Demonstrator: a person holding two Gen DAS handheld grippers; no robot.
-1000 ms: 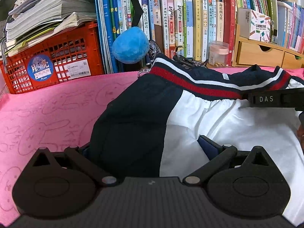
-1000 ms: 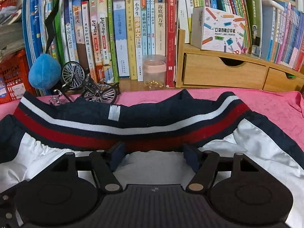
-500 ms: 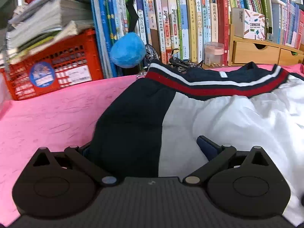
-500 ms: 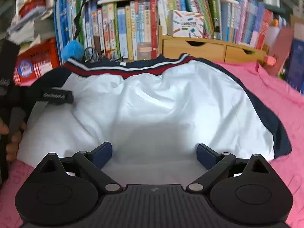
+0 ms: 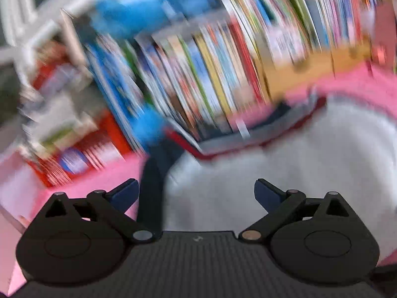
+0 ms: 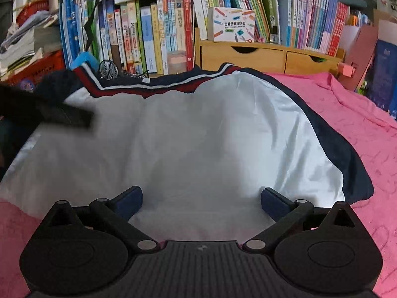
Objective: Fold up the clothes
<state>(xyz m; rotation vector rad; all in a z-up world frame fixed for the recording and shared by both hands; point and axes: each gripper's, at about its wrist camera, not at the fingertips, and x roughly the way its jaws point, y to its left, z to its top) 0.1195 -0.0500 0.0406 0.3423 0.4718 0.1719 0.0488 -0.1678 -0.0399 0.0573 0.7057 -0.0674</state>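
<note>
A white jacket [image 6: 198, 136] with navy sleeves and a red, white and navy striped hem lies spread on the pink cloth [image 6: 359, 129]. My right gripper [image 6: 201, 200] hangs open over the jacket's near edge, nothing between its fingers. At the left of that view the other gripper [image 6: 49, 111] shows as a dark blurred shape over the jacket's left side. The left wrist view is heavily motion-blurred: my left gripper [image 5: 196, 192] is open above the jacket [image 5: 285, 168], near its navy sleeve [image 5: 151, 188].
A shelf of upright books [image 6: 161, 37] runs along the back, with a wooden drawer unit [image 6: 268, 57] and a red crate [image 6: 34, 69] of papers at the left. A small model bicycle [image 6: 109, 68] and a blue plush [image 6: 84, 59] stand behind the jacket.
Both grippers have pulled back and up from the jacket. The left one let go of the navy sleeve and is swinging fast, tilting its view. The right view widened a little more.
</note>
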